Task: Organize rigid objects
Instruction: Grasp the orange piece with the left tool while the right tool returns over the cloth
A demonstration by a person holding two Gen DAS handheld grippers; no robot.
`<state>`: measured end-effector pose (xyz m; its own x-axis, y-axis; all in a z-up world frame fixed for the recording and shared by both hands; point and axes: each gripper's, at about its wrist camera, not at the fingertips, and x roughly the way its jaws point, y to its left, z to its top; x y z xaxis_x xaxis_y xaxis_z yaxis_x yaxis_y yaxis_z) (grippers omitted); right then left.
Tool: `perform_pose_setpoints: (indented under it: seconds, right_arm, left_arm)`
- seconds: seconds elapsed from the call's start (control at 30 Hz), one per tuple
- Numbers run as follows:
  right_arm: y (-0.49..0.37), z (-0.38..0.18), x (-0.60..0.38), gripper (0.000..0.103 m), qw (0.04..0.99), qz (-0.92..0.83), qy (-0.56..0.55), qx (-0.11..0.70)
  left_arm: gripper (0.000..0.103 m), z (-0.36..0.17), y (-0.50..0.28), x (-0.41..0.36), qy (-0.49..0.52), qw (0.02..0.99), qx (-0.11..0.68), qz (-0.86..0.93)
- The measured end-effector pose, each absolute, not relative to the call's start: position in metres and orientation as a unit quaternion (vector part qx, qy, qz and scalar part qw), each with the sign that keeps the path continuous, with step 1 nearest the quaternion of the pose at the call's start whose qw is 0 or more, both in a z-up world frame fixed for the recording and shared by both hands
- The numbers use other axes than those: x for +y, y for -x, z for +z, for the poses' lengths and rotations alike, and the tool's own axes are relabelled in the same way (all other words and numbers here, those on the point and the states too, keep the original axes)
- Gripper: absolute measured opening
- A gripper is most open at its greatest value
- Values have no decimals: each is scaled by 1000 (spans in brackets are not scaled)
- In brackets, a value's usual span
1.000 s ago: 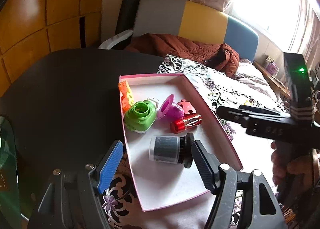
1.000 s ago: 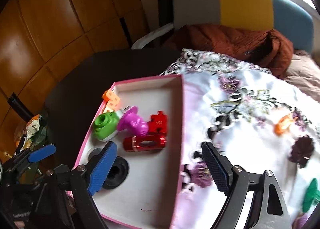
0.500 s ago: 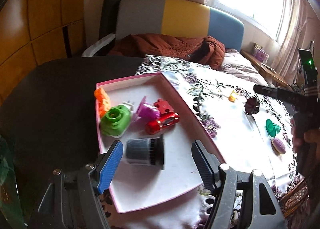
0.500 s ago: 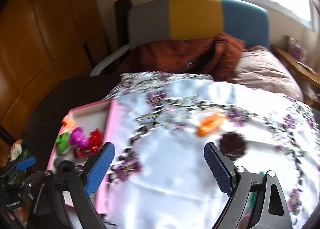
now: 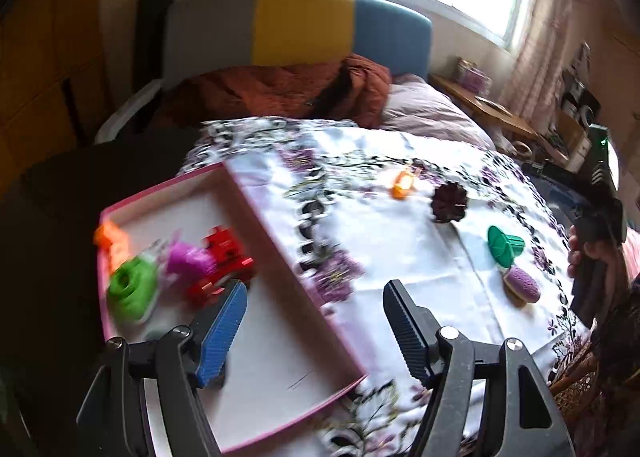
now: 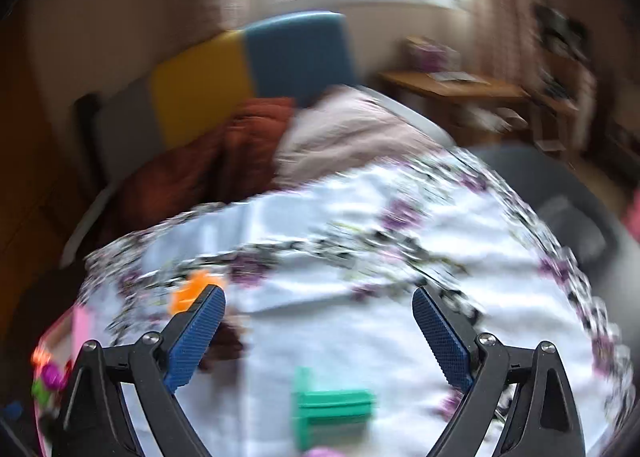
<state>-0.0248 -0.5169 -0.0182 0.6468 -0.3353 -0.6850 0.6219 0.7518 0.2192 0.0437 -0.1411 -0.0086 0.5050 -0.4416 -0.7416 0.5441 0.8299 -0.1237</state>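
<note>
- The pink tray (image 5: 280, 269) is sitting at the left edge of the flowered tablecloth (image 5: 400, 257), partly over the dark table; a green piece (image 5: 132, 289), a purple piece (image 5: 188, 257), red pieces (image 5: 224, 257) and an orange piece (image 5: 110, 237) are lying bunched in its far left corner.
- The left gripper (image 5: 316, 321) is hanging over the tray's right wall with its jaws standing wide and nothing between them.
- On the cloth, well right of the tray, four loose things are waiting: an orange clip (image 5: 402, 185) towards the far edge, a dark fluted mould (image 5: 449, 203) just beside it, a teal piece (image 5: 504, 245) nearer the right edge, and a purple oval (image 5: 520, 285) just in front of that.
- The right gripper (image 6: 320, 333) is pointing down at the cloth, its jaws opening and holding nothing; the teal piece (image 6: 328, 409) is lying just below them.
- This seems to be the reach for the next item, probably the teal piece.
- To do it well, the right hand should be slowing, since the view is smeared, lining its pads across the piece's narrow stem, and lowering until both pads are flanking it before closing.
- The cloth could bunch under the fingertips, so coming down without dragging looks wise.
</note>
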Motion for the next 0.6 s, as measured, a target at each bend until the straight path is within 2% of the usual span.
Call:
perform_pose_setpoints:
  seconds: [0.07,0.2,0.27,0.6]
  right_arm:
    - [32,-24,-538,95,864,-279,-281,310]
    - [34,-35,-554,95,843,-276,-329,322]
    - [34,-37,-552,95,843,-276,-329,324]
    - [43,-35,-554,96,843,-268,-356,302]
  left_arm:
    - [72,-11,-52,-162,-75,858,412,-297]
    - [69,-23,-75,-200,-91,842,432,-311]
    - [65,-31,-88,-223,-107,834,441,-314]
    - [65,-44,-143,-323,-177,811,422,-364]
